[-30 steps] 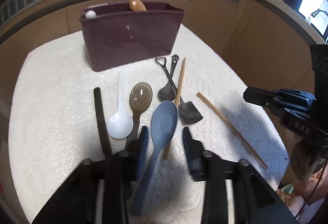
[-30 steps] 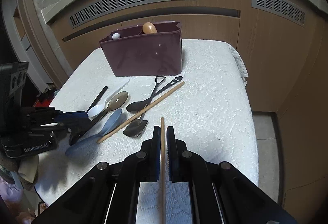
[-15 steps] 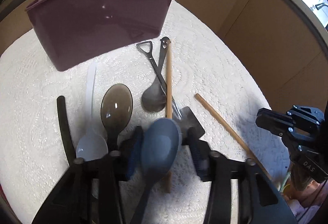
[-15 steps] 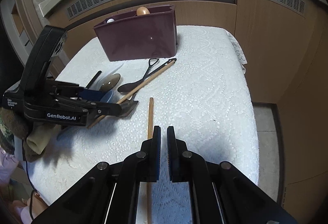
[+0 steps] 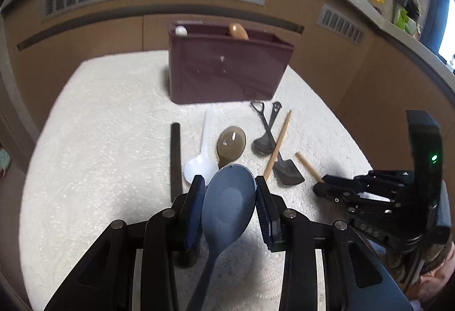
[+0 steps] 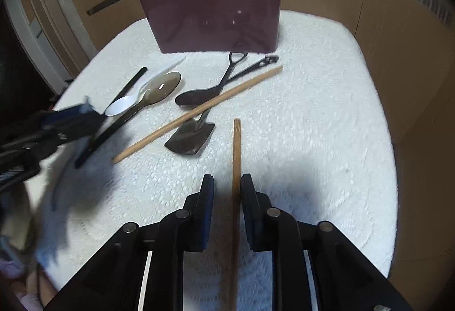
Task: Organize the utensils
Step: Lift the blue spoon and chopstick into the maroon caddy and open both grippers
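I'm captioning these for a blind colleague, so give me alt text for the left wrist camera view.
The left gripper clamps the bowl of a blue plastic spoon over a white lace tablecloth. Beyond lie a white spoon, a smoky translucent spoon, black utensils and wooden chopsticks before a maroon plastic holder; the right gripper enters at right.

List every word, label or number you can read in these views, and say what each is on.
Pale lettering on the body of the right claw, left wrist view: too small and blurred to read.
Maroon holder: no text.
No other words, numbers or signs can be made out.
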A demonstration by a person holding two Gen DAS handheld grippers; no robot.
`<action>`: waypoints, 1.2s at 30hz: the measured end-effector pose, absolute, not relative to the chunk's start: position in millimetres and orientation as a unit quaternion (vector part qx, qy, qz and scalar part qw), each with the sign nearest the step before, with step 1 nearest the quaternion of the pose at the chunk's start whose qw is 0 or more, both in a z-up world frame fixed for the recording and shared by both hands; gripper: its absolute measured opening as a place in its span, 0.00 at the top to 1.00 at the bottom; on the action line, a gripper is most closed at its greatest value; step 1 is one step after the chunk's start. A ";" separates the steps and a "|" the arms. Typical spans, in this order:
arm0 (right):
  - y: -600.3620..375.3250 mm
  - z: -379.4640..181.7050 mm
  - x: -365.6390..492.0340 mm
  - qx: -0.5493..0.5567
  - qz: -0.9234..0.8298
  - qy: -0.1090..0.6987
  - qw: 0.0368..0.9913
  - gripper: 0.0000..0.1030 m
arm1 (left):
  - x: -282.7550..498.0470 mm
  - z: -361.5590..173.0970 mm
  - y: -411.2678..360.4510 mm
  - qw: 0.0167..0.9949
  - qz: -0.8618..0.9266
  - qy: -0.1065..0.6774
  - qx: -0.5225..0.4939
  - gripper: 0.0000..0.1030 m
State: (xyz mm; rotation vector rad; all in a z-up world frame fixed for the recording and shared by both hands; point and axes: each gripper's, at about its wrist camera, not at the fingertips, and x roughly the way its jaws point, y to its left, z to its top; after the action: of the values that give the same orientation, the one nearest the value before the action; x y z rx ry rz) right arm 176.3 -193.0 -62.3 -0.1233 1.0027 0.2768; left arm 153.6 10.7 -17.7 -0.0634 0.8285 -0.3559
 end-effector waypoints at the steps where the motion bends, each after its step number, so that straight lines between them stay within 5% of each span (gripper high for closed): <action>1: -189.7 -61.0 176.0 -0.064 0.131 0.478 0.866 0.94 | 150.2 -12.4 11.1 0.902 -0.171 0.395 -0.032 0.65; 14: -229.2 35.4 167.7 0.028 0.144 0.362 0.920 0.94 | 153.0 75.7 16.3 0.930 -0.193 0.309 -0.056 0.65; 25: -230.5 186.8 231.9 0.035 0.150 0.136 0.979 0.94 | 229.7 202.9 12.4 0.966 -0.203 0.155 -0.041 0.65; 36: -198.5 171.7 320.5 0.027 0.147 0.146 0.978 0.94 | 330.8 174.0 30.2 0.956 -0.199 0.194 -0.089 0.65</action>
State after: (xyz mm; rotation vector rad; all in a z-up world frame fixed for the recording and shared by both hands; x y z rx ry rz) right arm 320.5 -198.5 171.7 0.0544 0.2946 0.2954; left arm 330.8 30.2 174.0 -0.1806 0.3942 -0.4047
